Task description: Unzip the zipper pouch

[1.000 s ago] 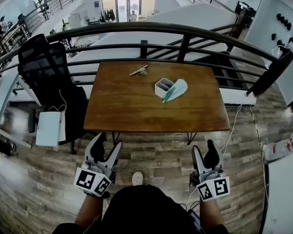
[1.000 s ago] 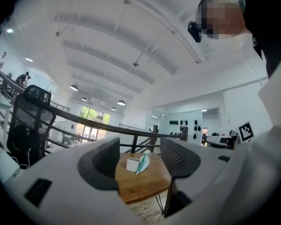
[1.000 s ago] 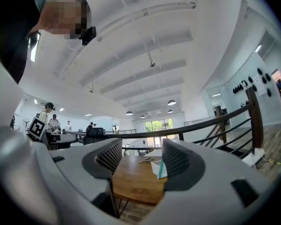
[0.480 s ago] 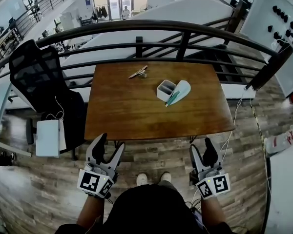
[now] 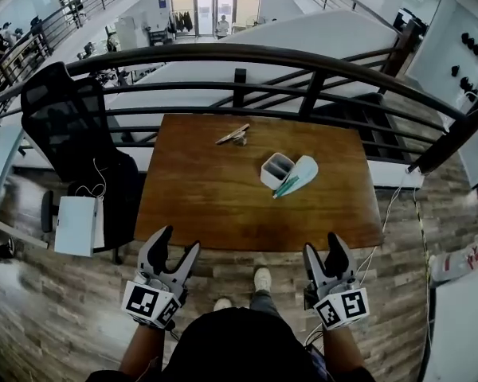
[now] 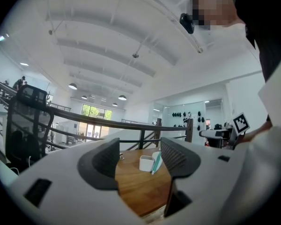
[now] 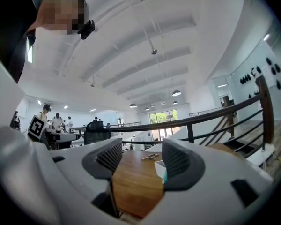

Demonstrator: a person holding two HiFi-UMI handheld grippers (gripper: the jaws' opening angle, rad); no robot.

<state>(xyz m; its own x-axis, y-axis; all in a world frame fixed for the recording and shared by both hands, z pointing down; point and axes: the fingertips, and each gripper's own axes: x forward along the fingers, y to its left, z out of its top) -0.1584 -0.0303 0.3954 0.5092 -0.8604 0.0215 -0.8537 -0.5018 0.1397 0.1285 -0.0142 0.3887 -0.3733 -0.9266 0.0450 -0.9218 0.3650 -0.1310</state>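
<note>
1. Head view: the wooden desk (image 5: 199, 189) sits up against a dark metal railing (image 5: 223, 54). The zipper pouch (image 5: 300, 173) lies on the desk's right half, toward the far side. It's pale with a teal zipper strip, and it's touching a small white box (image 5: 275, 169) on its left. A little thin item (image 5: 233, 135) lies near the desk's far edge; can't tell what it is.
2. Same view: both grippers hang low in front of the desk's near edge, over the wood-plank floor (image 5: 56, 309), well apart from the pouch. The left gripper (image 5: 179, 239) has its jaws spread with nothing in them. The right gripper (image 5: 321, 243) is spread and empty too. A black office chair (image 5: 68, 126) stands left of the desk, with a white boxy thing (image 5: 77, 225) beside it.
3. Left gripper view: the two dark ribbed pads (image 6: 105, 161) stand wide apart. Through the gap you see the desk top with the white box and the pouch leaning against it, far off and untouched.
4. Right gripper view: jaws apart here as well, nothing between the pads (image 7: 110, 156). The desk shows in the gap, with the thin item further back. The white box and a sliver of the pouch's teal peek out from behind the right-hand jaw.
</note>
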